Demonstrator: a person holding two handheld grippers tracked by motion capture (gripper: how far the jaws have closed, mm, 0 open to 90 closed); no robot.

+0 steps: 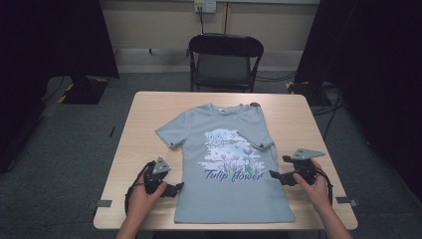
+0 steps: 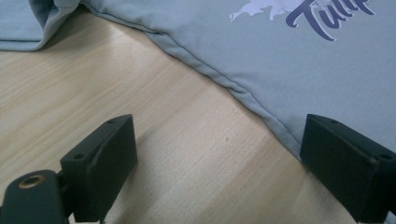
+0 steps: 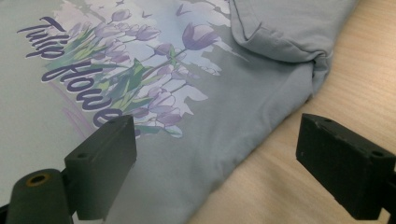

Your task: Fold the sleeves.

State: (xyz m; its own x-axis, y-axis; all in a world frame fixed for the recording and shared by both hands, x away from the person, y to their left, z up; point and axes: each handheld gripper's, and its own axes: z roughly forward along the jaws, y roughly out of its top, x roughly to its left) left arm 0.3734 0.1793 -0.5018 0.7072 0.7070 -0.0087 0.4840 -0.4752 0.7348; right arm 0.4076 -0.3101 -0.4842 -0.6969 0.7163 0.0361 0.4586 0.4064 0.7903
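with the grey t-shirt [image 1: 226,174] lying flat near the worktop's [image 1: 134,129] front edge, left gripper [image 1: 175,189] and right gripper [image 1: 276,175] are approaching its side seams, jaws spread, next needing to pinch each seam.

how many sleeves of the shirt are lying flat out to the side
1. The left sleeve lies spread out on the table. The right sleeve is folded in over the t-shirt, next to the print.

One T-shirt [image 1: 230,164] — one chair [image 1: 225,59]
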